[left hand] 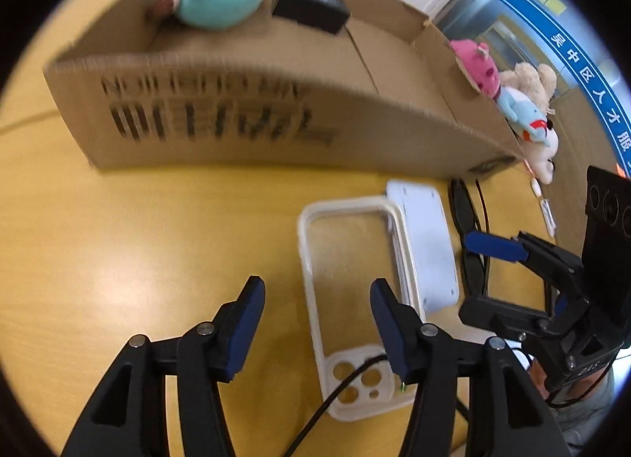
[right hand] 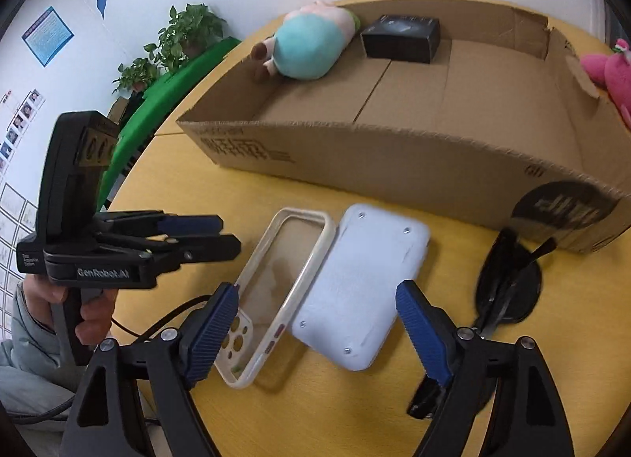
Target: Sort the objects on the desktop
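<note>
Left gripper [left hand: 317, 299]: I am holding it wide open and empty, hovering low over the table; its right finger is hanging over the phone case [left hand: 347, 291], which I judge is lining up a pinch on the case's long edge.

Right gripper [right hand: 317, 311]: I am keeping it spread wide and gripping nothing; its fingers are straddling the white device [right hand: 363, 283], so I judge that is my next pick on this side.

Phone case: clear back with a cream rim and camera holes at its near end; it is lying flat at about 12 o'clock from the left gripper, its far long edge touching or slightly overlapping the white device.

White device: a rounded slab, back side up with small screws showing, lying at 3 o'clock of the case.

Sunglasses [right hand: 508, 283]: dark, folded, lying at 3 o'clock of the white device, near the box wall.

Cardboard box [right hand: 394, 165]: standing open at 12 o'clock as the sorting bin, I judge; a teal plush [right hand: 311, 46] and a black box [right hand: 400, 38] are already sitting inside at the far end.

Pink plush [right hand: 609, 70]: lying outside the box at 2 o'clock.
</note>
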### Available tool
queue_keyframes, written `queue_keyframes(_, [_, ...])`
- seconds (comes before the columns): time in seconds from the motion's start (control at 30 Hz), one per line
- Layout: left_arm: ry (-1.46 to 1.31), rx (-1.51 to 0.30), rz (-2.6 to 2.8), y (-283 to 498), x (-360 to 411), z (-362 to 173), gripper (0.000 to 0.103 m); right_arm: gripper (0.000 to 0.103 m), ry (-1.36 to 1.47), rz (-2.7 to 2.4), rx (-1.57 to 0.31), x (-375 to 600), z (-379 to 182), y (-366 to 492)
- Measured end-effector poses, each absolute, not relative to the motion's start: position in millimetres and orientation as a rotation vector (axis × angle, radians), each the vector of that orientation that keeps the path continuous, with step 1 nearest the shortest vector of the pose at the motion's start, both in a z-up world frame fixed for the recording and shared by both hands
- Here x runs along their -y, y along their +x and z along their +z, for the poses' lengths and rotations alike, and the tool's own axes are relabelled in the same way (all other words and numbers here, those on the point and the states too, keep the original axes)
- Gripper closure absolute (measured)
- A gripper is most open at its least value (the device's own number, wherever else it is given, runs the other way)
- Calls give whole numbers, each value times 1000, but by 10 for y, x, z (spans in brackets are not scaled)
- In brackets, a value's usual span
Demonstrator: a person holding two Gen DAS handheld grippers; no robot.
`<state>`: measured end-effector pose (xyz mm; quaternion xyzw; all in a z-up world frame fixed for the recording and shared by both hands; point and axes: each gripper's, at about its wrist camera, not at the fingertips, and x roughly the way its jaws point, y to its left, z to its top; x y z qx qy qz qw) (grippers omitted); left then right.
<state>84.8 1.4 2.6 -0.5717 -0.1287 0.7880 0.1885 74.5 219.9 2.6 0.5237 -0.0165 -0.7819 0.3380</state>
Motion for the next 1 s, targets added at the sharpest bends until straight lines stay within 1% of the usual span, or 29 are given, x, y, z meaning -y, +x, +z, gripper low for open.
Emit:
queue_keyframes(0.07, [-1616,371,2189,892,-30,-33,50,21,1361,-2038,38,-2176,17,772])
queue_keyframes(0.13, [-1648,327,2183,930,-66,-98,52,21,1361,-2047,32,-2182,20,812])
queue_keyframes(0.2, [-1639,268,2213,969,-99,-95,67,21,1377,-2065,48,-2210,-2,829])
queue_keyframes(0.27, [-1647,204,2253,980,-114,-94,87,21,1420,-2093,55,-2241,-47,838])
queue_keyframes(0.3, [-1656,182,2268,979,-105,-98,92,21,1436,-2101,57,-2260,-62,852])
queue_keyframes(0.4, [-1653,222,2265,976,-36,-105,93,21,1403,-2149,-8,-2231,-38,943])
queue_keyframes(0.57, [-1657,194,2306,1022,90,-100,93,21,1271,-2171,-141,-2004,104,1074])
queue_keyframes(0.63, [-1663,195,2333,1035,194,-97,94,21,1270,-2133,-133,-1927,112,1052])
queue_keyframes(0.7, [-1669,202,2357,1047,297,-99,96,21,1273,-2057,-62,-1874,118,992])
queue_keyframes(0.77, [-1683,204,2387,1029,374,-99,97,21,1288,-1941,46,-1817,93,896])
queue_keyframes(0.83, [-1689,220,2395,1025,446,-117,97,20,1311,-1897,82,-1725,62,820])
queue_keyframes(0.9, [-1687,237,2395,1028,473,-121,97,17,1332,-1908,17,-1546,16,749])
queue_keyframes(1.0, [-1684,238,2399,1025,431,-120,97,17,1379,-1900,-69,-1299,-74,735])
